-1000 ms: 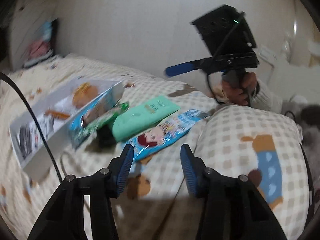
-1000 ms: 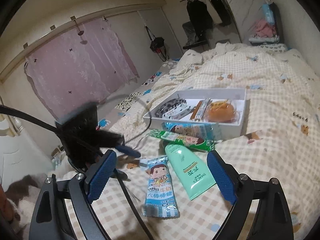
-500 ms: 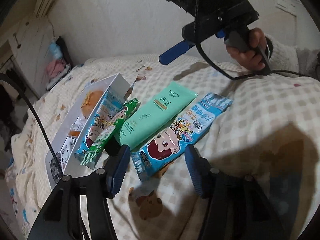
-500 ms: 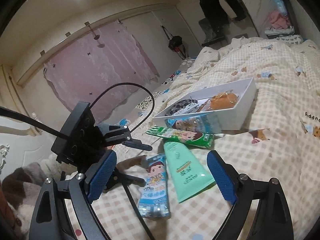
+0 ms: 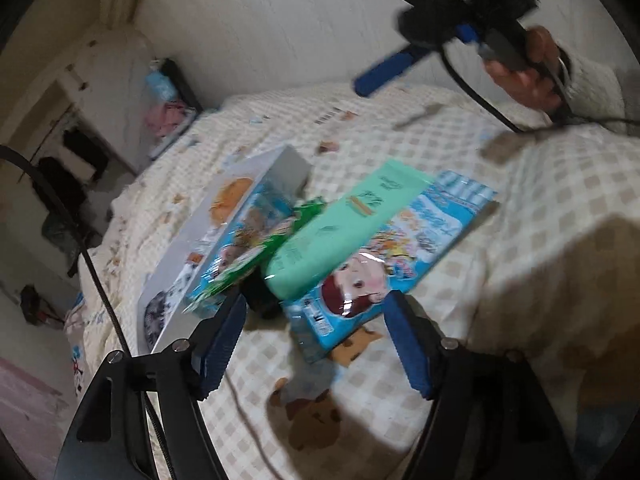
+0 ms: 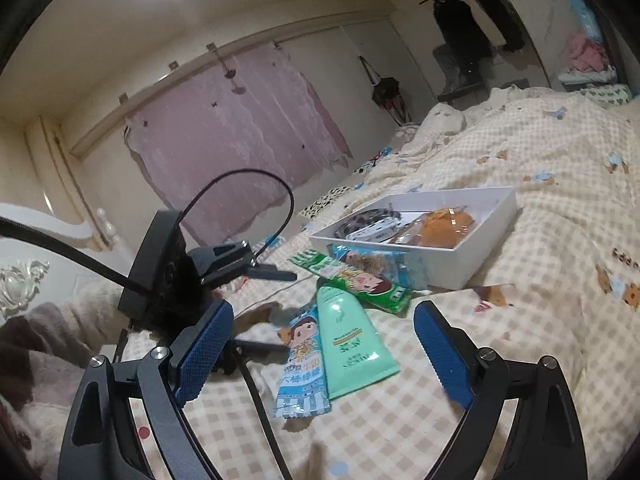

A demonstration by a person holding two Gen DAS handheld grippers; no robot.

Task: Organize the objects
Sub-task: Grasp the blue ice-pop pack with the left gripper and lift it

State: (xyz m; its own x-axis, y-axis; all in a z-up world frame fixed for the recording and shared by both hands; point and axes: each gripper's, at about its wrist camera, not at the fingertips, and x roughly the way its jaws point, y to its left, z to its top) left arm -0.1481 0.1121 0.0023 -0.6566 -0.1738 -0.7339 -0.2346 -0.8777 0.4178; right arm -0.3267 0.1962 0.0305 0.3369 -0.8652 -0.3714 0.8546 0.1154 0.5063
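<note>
Nearer now, left gripper [image 5: 312,336] jaws opening over blurred, seemingly untouched blue snack packet [image 5: 384,264].

Bare checked quilt [image 6: 540,320] lies open right of the green tube [image 6: 352,344]; a white box [image 6: 472,256] and stacked snack packets [image 6: 360,276] crowd behind it, a black cable [image 6: 256,392] trailing along its left.

Glossy plastic wrapper on the blue snack pack [image 5: 384,256] just ahead of the left claw [image 5: 312,344], smooth matt green tube [image 5: 340,232] beside it, soft checked cloth quilt [image 5: 540,208] underneath.
</note>
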